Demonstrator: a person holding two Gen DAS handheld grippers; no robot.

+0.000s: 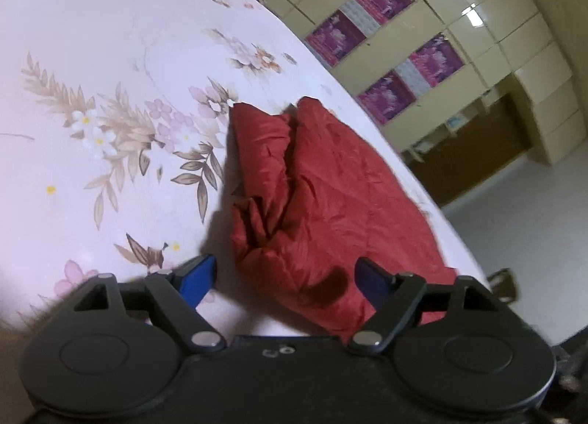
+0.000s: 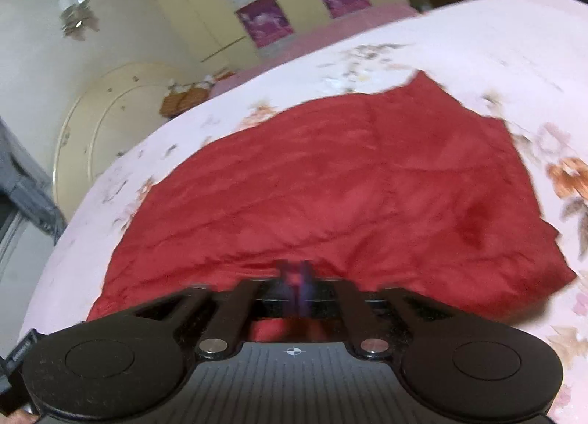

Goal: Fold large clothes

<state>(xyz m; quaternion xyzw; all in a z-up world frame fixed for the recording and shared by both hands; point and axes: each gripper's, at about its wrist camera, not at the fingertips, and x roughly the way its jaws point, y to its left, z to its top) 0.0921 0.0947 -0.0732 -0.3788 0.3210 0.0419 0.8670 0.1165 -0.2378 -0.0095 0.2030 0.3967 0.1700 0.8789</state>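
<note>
A large red quilted garment point(image 1: 323, 185) lies on a bed covered by a pale floral sheet point(image 1: 110, 56). In the left wrist view it is bunched into lengthwise folds near the bed's right edge. My left gripper point(image 1: 284, 266) hovers over its near end, open, with its blue pads point(image 1: 198, 277) wide apart and nothing between them. In the right wrist view the garment point(image 2: 349, 174) spreads broad and flat across the sheet point(image 2: 477, 41). My right gripper point(image 2: 296, 273) sits at its near edge, blurred, with the pads close together and red cloth pinched between them.
A cream wardrobe with purple posters point(image 1: 386, 56) stands beyond the bed's edge, with pale floor point(image 1: 514, 221) below it. In the right wrist view the same wardrobe point(image 2: 264, 19) stands behind the bed. A rounded cream headboard point(image 2: 110, 111) is at the far left.
</note>
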